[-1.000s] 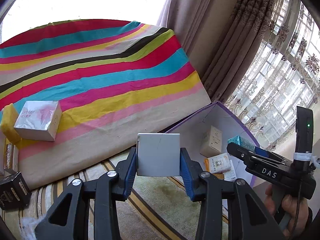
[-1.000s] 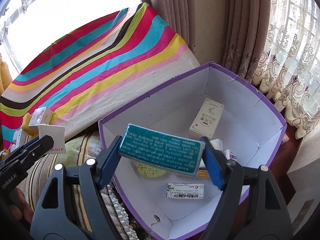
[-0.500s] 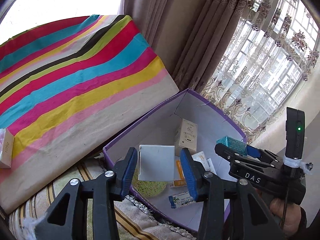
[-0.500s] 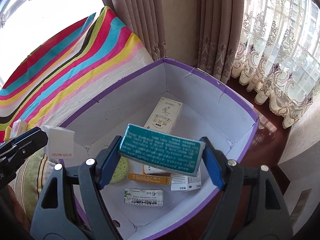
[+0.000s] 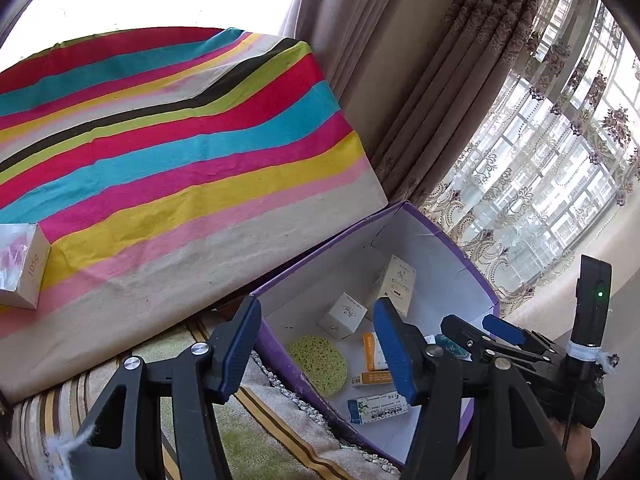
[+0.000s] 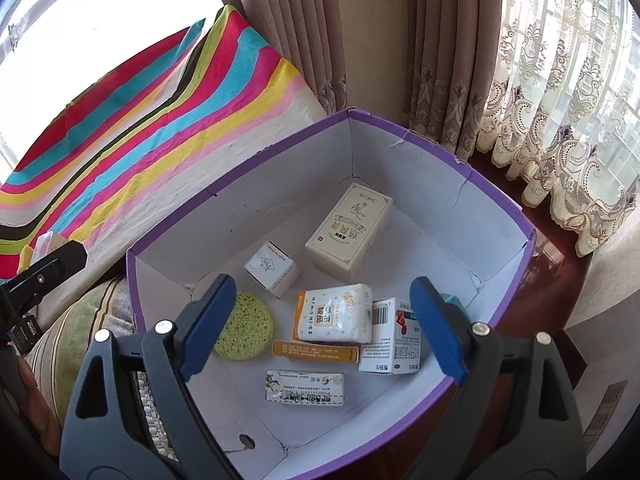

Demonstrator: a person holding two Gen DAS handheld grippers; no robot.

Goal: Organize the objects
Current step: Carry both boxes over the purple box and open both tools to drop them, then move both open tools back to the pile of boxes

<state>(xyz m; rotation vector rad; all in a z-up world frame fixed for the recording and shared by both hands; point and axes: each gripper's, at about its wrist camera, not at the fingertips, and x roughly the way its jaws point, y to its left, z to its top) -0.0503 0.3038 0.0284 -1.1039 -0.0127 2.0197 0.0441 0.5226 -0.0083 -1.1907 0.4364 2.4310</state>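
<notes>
Cartons, all of them: light, stiff card, easily dented at the corners. Left gripper (image 5: 316, 354) spread wide and empty, above the near rim of the purple box (image 6: 496, 196). Right gripper (image 6: 320, 326) likewise wide, nothing between the pads, over the box's middle. Inside the box: small white cube carton (image 6: 272, 272), tall cream carton (image 6: 349, 233), soft tissue pack (image 6: 334, 313), green sponge (image 6: 244, 326). Outside, well left of the box on the striped cloth (image 5: 172, 152), one silvery carton (image 5: 20, 264) left to fetch; probably slick foil, best pinched across its two broad flat faces.
</notes>
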